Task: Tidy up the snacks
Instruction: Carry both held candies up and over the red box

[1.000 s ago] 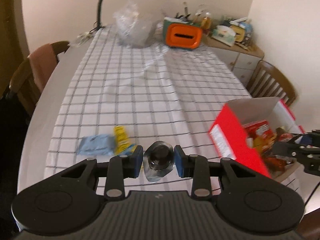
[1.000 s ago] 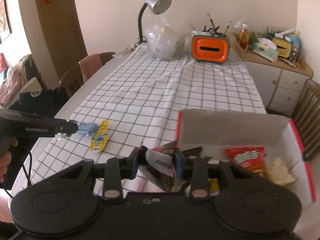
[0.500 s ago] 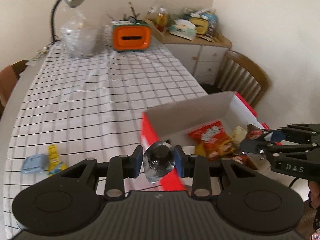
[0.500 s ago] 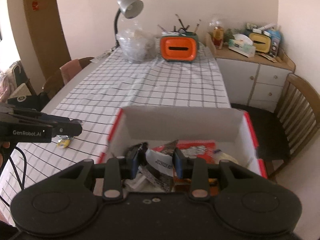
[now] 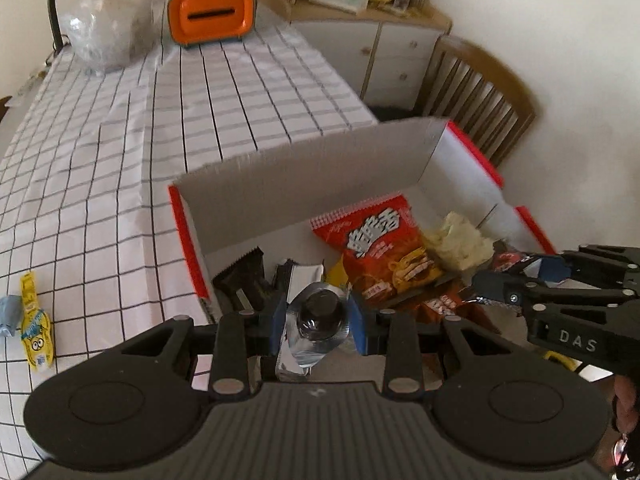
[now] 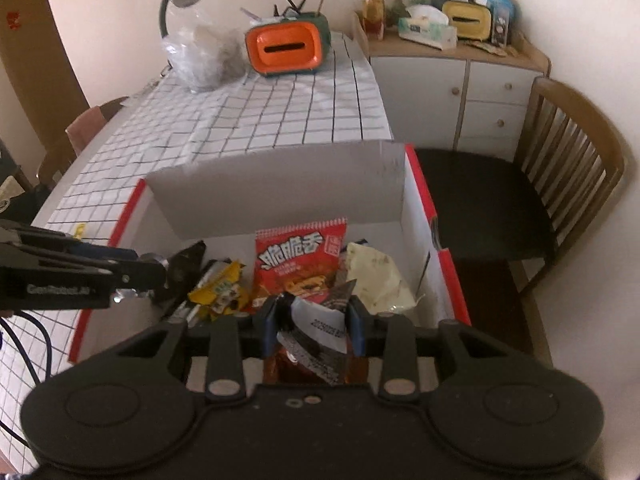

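My left gripper [image 5: 318,322] pinches a silver foil-wrapped dark snack [image 5: 316,326] over the red-and-white cardboard box [image 5: 304,176]; my right gripper [image 6: 314,330] clamps a black-and-white wrapper [image 6: 320,330]. Inside, at 12 o'clock, lies 1 red chip bag [image 6: 299,262].

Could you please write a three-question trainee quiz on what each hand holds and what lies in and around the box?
1. True or false: the left tongs are shut on a silver packet above the box.
2. What do the right tongs hold? A) yellow sachet B) dark wrapper C) tissue pack
3. Fill in: the yellow sachet on the tablecloth lies ____ the box.

Key: 1 true; 2 B, the dark wrapper with a white printed patch; 3 outside, to the box's left in the left wrist view, beside a blue packet.
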{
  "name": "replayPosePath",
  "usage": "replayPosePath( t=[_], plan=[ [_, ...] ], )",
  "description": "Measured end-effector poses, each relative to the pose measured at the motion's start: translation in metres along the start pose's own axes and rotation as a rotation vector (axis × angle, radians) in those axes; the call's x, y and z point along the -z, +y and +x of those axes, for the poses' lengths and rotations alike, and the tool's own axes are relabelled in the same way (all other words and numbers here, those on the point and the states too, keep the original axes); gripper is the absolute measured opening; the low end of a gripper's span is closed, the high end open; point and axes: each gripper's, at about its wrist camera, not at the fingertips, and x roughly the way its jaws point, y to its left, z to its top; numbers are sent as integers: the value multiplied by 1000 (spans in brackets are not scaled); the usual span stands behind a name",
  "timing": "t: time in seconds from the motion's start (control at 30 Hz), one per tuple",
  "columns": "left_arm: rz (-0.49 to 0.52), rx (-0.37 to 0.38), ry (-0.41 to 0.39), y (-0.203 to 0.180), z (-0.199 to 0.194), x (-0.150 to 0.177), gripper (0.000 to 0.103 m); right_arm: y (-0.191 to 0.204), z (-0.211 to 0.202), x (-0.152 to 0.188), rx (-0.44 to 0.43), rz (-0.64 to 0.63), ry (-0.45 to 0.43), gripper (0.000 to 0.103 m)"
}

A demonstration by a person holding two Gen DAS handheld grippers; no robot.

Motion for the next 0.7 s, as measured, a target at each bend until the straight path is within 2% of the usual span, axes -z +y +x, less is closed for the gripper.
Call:
replayPosePath(
  t=[0.37,0.7],
  plan=[
    [44,-52,77,-15,35,-3,33,-12,35,0,29,15,58,35],
    [77,-102,100,-22,43,-2,34,-14,37,1,10,10,69,35]
  ],
)
